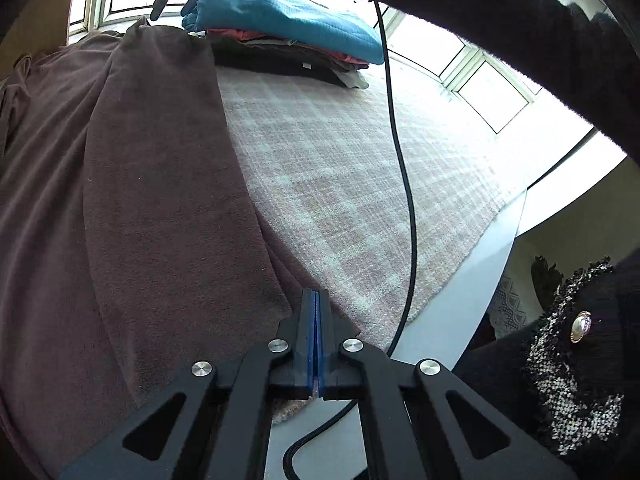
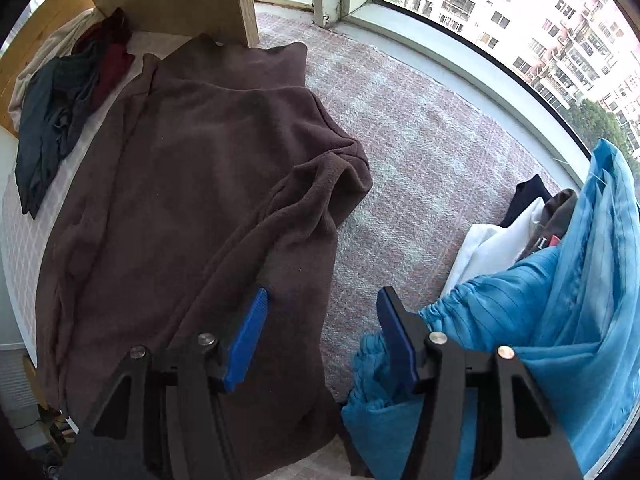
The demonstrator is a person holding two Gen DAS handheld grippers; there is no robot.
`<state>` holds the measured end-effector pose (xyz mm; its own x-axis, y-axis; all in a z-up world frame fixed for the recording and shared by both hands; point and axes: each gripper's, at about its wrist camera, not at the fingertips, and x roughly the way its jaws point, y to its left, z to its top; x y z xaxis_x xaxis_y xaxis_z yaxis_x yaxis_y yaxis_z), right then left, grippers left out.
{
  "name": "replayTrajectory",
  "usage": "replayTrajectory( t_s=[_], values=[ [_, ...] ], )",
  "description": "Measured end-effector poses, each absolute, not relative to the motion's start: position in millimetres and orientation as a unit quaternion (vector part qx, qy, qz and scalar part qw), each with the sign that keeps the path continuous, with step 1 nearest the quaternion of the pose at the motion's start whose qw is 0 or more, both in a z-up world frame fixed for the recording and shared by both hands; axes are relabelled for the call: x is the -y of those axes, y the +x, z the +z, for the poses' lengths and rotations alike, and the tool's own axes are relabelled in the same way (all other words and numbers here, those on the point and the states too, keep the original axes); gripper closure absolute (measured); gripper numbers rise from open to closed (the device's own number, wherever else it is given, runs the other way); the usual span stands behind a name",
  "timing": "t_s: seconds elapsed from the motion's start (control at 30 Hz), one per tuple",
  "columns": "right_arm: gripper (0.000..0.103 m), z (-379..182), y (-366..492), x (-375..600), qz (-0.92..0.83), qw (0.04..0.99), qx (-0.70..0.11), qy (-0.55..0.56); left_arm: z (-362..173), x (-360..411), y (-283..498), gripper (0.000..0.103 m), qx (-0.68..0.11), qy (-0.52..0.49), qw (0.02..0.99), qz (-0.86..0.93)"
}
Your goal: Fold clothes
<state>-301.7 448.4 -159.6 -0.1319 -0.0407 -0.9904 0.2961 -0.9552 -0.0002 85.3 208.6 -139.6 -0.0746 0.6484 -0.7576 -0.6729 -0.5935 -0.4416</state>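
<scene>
Brown garment [image 2: 192, 184]: soft matt fleece, slightly fuzzy. Blue garment [image 2: 560, 320]: thin smooth cloth, faint sheen, fine stripes. Table cover [image 1: 320, 184]: coarse woven checked cloth.

brown fleece garment [image 2: 192, 208]: spread flat on the counter's left half, one sleeve folded across its body, hem at near edge | blue garment [image 2: 560, 320]: crumpled, tops the folded stack [image 1: 288, 52] near the counter's right edge | dark unfolded clothes [image 2: 60, 120]: heaped at far-left corner
</scene>
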Motion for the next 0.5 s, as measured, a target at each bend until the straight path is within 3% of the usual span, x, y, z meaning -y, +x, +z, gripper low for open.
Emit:
replayTrajectory(
  t_s=[0.3, 0.33, 0.37, 0.43, 0.5],
  values=[
    [0.042, -182, -290, -430, -0.716, 0.124, -0.163, 0.667, -142, -208, 86, 0.103, -0.018, -0.504, 0.42, 0.755],
    [0.042, -182, -291, -429, -0.716, 0.121, -0.163, 0.668, -139, -209, 90, 0.095, -0.024, -0.502, 0.422, 0.755],
    [0.042, -181, -292, -429, -0.715, 0.117, -0.16, 0.67, -137, -214, 94, 0.073, -0.033, -0.496, 0.421, 0.758],
    [0.042, -180, -292, -428, -0.715, 0.113, -0.158, 0.671, -132, -223, 100, 0.052, -0.05, -0.484, 0.423, 0.764],
    [0.042, -178, -292, -427, -0.716, 0.112, -0.154, 0.671, -132, -235, 102, 0.052, -0.068, -0.479, 0.428, 0.763]
  ],
)
